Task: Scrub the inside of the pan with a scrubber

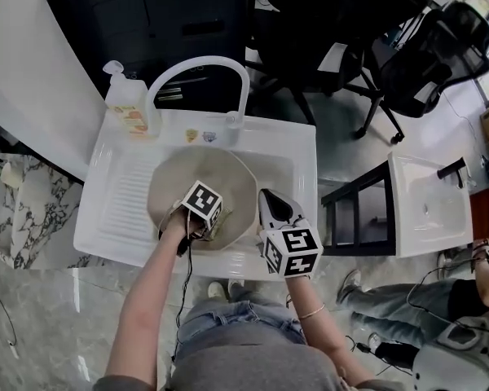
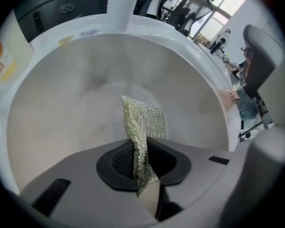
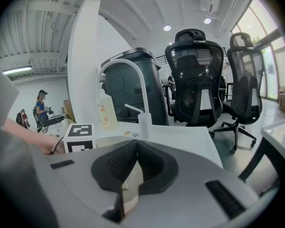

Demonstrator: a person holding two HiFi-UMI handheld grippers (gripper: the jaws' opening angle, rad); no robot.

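Observation:
A wide beige pan (image 1: 212, 173) lies in the white sink (image 1: 303, 157). My left gripper (image 1: 197, 218) reaches down into it, shut on a glittery pale green mesh scrubber (image 2: 145, 122). In the left gripper view the scrubber sticks out between the jaws of the left gripper (image 2: 141, 167) over the pan's smooth inner wall (image 2: 76, 99). At the pan's right edge, my right gripper (image 1: 269, 206) is shut on a beige piece of the pan (image 3: 132, 182). The right gripper (image 3: 133, 172) faces the tap.
A white arched tap (image 1: 200, 68) and a soap bottle (image 1: 129, 104) stand at the sink's back. A ribbed draining board (image 1: 122, 190) lies to the left. A black frame (image 1: 359, 210), a second white basin (image 1: 428, 206) and office chairs (image 1: 440, 47) stand to the right.

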